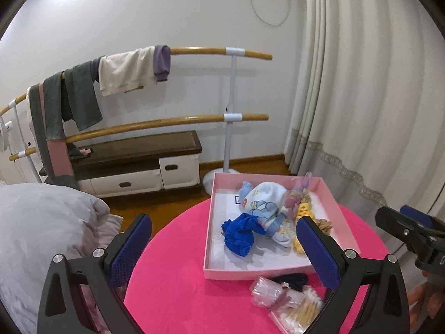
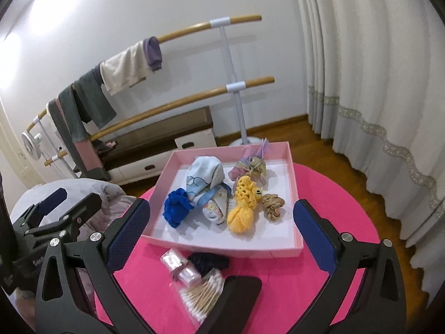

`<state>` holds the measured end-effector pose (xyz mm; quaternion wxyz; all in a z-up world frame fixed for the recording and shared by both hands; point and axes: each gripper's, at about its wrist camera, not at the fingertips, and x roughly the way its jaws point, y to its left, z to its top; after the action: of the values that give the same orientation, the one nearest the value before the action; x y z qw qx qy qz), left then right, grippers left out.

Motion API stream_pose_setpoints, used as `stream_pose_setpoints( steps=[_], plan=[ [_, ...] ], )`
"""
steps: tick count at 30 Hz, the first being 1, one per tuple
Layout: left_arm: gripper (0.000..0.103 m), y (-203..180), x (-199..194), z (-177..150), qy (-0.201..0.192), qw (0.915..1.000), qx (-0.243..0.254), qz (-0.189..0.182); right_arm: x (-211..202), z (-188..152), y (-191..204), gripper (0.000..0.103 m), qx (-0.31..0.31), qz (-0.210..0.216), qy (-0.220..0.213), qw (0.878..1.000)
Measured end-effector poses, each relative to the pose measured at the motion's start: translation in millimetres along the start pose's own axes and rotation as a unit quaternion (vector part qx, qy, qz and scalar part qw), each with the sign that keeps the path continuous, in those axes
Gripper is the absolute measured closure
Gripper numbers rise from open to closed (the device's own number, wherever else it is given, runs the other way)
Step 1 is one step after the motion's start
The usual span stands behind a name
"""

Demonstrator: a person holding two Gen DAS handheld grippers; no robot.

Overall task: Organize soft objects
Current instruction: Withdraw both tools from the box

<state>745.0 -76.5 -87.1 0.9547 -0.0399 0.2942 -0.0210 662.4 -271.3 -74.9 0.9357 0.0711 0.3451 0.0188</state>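
Note:
A pink box [image 2: 294,178] [image 1: 208,239] stands on the round pink table [image 2: 319,278] [image 1: 172,292]. In it lie a blue crocheted piece [image 2: 176,207] [image 1: 240,235], a white and blue printed cloth [image 2: 204,181] [image 1: 267,199], a yellow crocheted toy [image 2: 243,208], a tan scrunchie [image 2: 274,204] and a purple bow bundle [image 2: 250,167]. My left gripper [image 1: 222,250] is open and empty, in front of the box. My right gripper [image 2: 222,233] is open and empty, above the box's near wall.
In front of the box lie a black scrunchie [image 2: 211,260] [image 1: 292,279], small plastic packets [image 2: 180,267] [image 1: 267,290], a bag of cotton swabs [image 2: 200,297] [image 1: 300,310] and a dark flat object [image 2: 236,295]. A grey pillow [image 1: 41,236] lies left. A towel rack [image 1: 194,119], low cabinet and curtain [image 1: 361,97] stand behind.

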Motion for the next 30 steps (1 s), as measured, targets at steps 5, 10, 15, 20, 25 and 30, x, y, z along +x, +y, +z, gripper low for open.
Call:
stream_pose_setpoints(
  steps=[5,10,15,20,25,30],
  plan=[
    [0.0,0,-46,-13,-0.016,0.9999,-0.001,0.001,-38,-8,7,0.0,-0.006,-0.003,-0.029,1.0],
    [0.0,0,-88,-27,-0.032,0.9995,-0.003,0.003,-74,-19,15,0.0,-0.011,-0.014,-0.061,0.998],
    [0.0,4,-128,-43,-0.046,0.9989,-0.011,0.006,-106,-35,16,0.0,-0.012,-0.027,-0.085,0.996],
    [0.0,8,-161,-62,-0.054,0.9983,-0.021,0.01,-129,-51,18,0.0,-0.015,-0.042,-0.097,0.994],
    [0.0,12,-187,-80,-0.052,0.9982,-0.028,0.011,-143,-68,21,0.0,-0.017,-0.049,-0.102,0.993],
    [0.0,14,-210,-94,-0.053,0.998,-0.027,0.019,-153,-83,24,0.0,-0.018,-0.055,-0.104,0.993]
  ],
)
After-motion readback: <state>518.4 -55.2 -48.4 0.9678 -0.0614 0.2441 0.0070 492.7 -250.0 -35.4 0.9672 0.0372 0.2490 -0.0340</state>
